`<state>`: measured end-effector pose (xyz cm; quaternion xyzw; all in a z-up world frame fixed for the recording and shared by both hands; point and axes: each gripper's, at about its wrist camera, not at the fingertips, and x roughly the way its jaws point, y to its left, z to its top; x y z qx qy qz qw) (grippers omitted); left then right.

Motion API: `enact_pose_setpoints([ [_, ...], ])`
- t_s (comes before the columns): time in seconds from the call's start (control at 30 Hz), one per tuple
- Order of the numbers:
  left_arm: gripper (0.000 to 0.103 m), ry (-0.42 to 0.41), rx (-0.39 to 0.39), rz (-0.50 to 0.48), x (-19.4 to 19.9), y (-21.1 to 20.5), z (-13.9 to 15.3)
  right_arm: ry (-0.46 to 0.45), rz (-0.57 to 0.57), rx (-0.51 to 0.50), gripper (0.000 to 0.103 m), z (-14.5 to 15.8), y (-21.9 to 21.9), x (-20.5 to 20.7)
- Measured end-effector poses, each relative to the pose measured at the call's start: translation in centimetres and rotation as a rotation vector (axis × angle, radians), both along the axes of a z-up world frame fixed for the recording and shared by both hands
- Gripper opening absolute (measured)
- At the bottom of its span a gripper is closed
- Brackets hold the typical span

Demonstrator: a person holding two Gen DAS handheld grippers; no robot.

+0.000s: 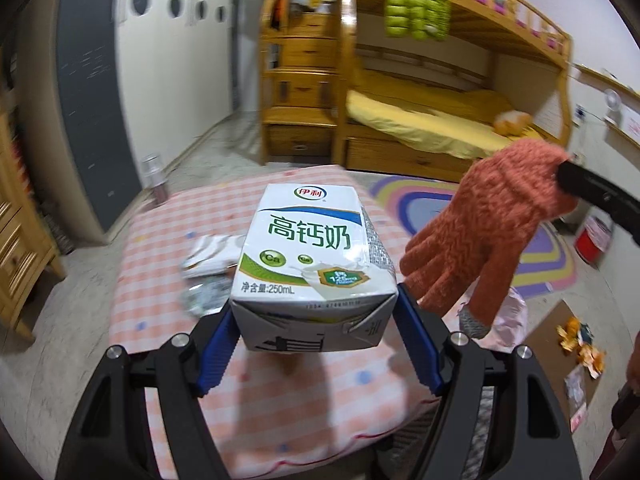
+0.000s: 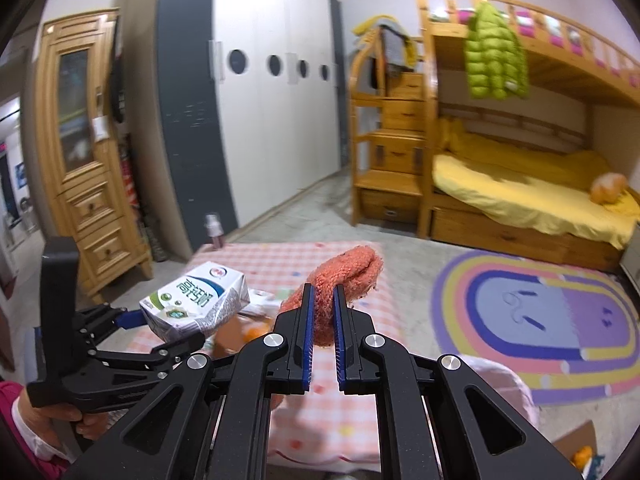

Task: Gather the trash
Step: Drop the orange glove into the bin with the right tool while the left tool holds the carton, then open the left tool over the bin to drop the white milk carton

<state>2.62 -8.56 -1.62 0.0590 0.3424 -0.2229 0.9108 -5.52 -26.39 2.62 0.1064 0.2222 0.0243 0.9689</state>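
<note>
A milk carton (image 1: 316, 264) is gripped near its folded bottom end between the blue pads of the left tongs (image 1: 316, 320), which are clenched on it; it is held in the air above the pink checked surface (image 1: 280, 412), clear of the cloth; an orange knitted glove (image 1: 488, 232) is pinched at its cuff by the right tongs (image 2: 322, 320), whose pads are pressed close on the wool, and its fingers are seen hanging down in the left wrist view; more litter, a crumpled white wrapper (image 1: 212, 254) among it, is left on the surface behind the carton, and scraps (image 1: 580, 344) that look like peel are seen on the floor to the right; the step in hand is judged to be the carrying of the carton to a bin; a red container (image 1: 594, 240) by the far wall may be one, though this cannot be told; the carton would best be kept level and firmly squeezed, since only its end is held and it could pivot or slip; the glove is hardly trash and might be set aside; the carton's long axis is laid along the tongs, pointing away from the camera, the printed face turned upward and the top end farthest off.
</note>
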Motion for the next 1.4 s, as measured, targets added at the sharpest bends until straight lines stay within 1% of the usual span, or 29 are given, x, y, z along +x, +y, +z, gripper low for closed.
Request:
enact_pose_setpoints([
  [0.13, 0.072, -0.003, 0.007, -0.11, -0.8, -4.6, 0.0, 0.025, -0.091, 0.014, 0.009, -1.2, -3.3, -1.5],
  [0.3, 0.072, -0.009, 0.018, -0.225, -1.3, -10.5, -0.4, 0.082, -0.222, 0.025, 0.009, -3.4, -7.5, -3.0],
  [0.43, 0.072, 0.006, 0.015, -0.285, -1.5, -14.1, -1.0, 0.137, -0.311, 0.022, 0.009, -5.8, -10.4, -3.2],
  [0.5, 0.072, 0.017, 0.012, -0.31, -1.2, -15.9, -1.3, 0.165, -0.338, 0.02, 0.01, -7.0, -11.6, -2.9],
  [0.53, 0.072, 0.018, 0.015, -0.319, -1.2, -16.5, -1.5, 0.18, -0.353, 0.017, 0.011, -7.5, -12.1, -2.7],
  [0.57, 0.072, 0.018, 0.018, -0.325, -1.5, -16.8, -1.7, 0.201, -0.37, 0.017, 0.015, -8.3, -12.9, -2.2],
  [0.6, 0.072, 0.018, 0.02, -0.332, -1.6, -17.2, -1.8, 0.212, -0.381, 0.021, 0.016, -8.8, -13.4, -2.0],
  [0.67, 0.072, 0.02, 0.027, -0.346, -1.5, -18.4, -2.2, 0.23, -0.394, 0.04, 0.035, -9.8, -14.4, -1.7],
  [0.7, 0.072, 0.024, 0.031, -0.35, -1.4, -18.9, -2.4, 0.233, -0.406, 0.045, 0.038, -10.2, -14.8, -1.7],
  [0.73, 0.072, 0.027, 0.034, -0.352, -1.3, -19.2, -2.5, 0.23, -0.412, 0.047, 0.039, -10.6, -15.0, -2.1],
  [0.83, 0.072, 0.033, 0.049, -0.376, -1.1, -20.5, -3.2, 0.224, -0.421, 0.065, 0.039, -11.2, -15.8, -2.6],
  [0.97, 0.072, 0.041, 0.06, -0.416, -1.1, -22.2, -4.0, 0.225, -0.438, 0.114, 0.039, -12.1, -17.0, -3.3],
  [1.13, 0.072, 0.032, 0.062, -0.475, -1.3, -24.9, -4.5, 0.204, -0.481, 0.157, 0.039, -12.3, -18.6, -4.5],
  [1.2, 0.073, 0.017, 0.047, -0.502, -1.4, -25.9, -4.4, 0.191, -0.501, 0.168, 0.039, -12.1, -19.1, -5.1],
  [1.23, 0.075, 0.008, 0.044, -0.51, -1.4, -26.2, -4.3, 0.187, -0.509, 0.171, 0.04, -12.0, -19.3, -5.3],
  [1.27, 0.082, -0.009, 0.05, -0.512, -1.5, -26.6, -4.2, 0.181, -0.516, 0.176, 0.043, -11.9, -19.5, -5.5],
  [1.33, 0.09, -0.037, 0.054, -0.507, -1.7, -26.6, -3.8, 0.166, -0.522, 0.189, 0.044, -11.8, -19.7, -6.1],
  [1.4, 0.091, -0.048, 0.042, -0.497, -1.9, -25.9, -3.6, 0.16, -0.52, 0.191, 0.045, -11.6, -19.8, -6.4],
])
